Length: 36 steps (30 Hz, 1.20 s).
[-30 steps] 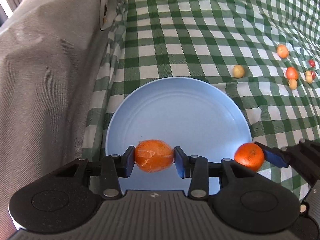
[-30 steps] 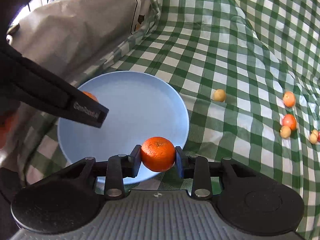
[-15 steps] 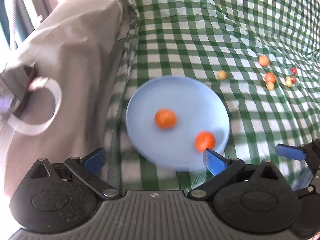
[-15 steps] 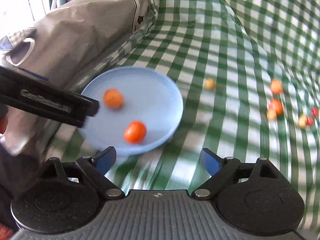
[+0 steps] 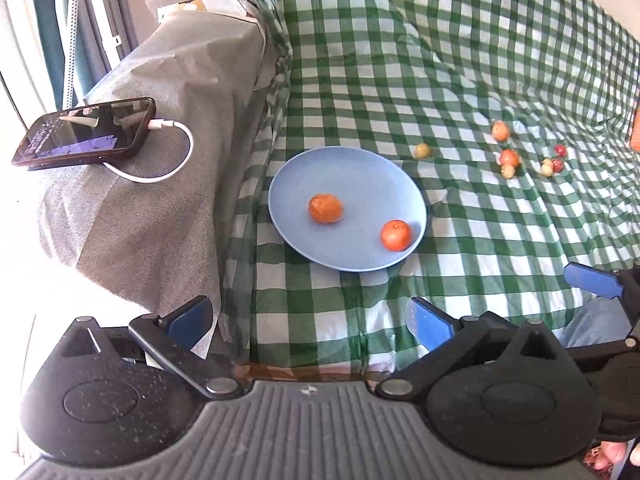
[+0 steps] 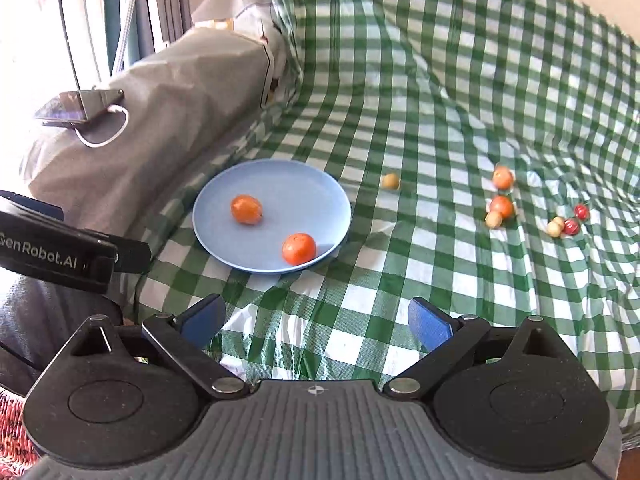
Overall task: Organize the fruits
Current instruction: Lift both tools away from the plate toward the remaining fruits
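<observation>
- Oranges: two are lying apart on the blue plate point(image 5: 304, 168), one orange point(image 5: 325, 208) near its middle, the other orange point(image 5: 395, 235) against its near right rim.
- Left gripper point(image 5: 310, 318) is standing spread and empty; right gripper point(image 6: 316, 320) is opening, nothing between its jaws.
- Next move is likely calling for the small fruits point(image 6: 500, 204) toward the cloth's right edge.

"enRobot.AI" on the left claw point(image 6: 132, 256)

Left gripper point(image 5: 310, 318) agape, right gripper point(image 6: 316, 322) opening, empty.
</observation>
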Tool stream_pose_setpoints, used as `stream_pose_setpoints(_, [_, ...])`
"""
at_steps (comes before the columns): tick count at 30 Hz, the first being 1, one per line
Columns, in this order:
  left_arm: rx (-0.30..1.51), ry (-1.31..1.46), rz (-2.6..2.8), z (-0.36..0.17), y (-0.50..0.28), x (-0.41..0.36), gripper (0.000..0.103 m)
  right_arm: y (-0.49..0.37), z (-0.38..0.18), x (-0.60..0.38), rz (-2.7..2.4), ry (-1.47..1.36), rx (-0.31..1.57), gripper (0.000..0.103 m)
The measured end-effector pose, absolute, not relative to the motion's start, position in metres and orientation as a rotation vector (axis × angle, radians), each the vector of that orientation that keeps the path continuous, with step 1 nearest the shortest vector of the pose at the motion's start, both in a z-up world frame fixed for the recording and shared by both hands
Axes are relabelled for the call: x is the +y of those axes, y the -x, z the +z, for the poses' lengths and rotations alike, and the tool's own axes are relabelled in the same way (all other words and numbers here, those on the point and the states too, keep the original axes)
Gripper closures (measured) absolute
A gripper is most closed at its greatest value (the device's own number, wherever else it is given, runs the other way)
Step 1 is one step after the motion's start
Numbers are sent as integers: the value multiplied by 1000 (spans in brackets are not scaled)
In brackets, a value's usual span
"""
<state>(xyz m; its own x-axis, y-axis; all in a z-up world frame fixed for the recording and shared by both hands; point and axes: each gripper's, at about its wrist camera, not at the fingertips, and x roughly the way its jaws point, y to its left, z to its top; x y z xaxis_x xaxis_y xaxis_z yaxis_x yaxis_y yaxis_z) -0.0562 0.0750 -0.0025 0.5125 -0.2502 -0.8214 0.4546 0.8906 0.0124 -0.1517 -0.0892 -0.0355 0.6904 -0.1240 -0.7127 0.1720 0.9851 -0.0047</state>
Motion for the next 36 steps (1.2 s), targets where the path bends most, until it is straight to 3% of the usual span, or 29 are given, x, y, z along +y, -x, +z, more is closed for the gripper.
stream_pose_setpoints(13, [868,-267,-443,15,82,71,0,178,-18,-88,-195,-86,717,4])
stream_pose_setpoints(36, [897,-287,-443,9,69,65,0,169,-25,-92,-220,-127,742,4])
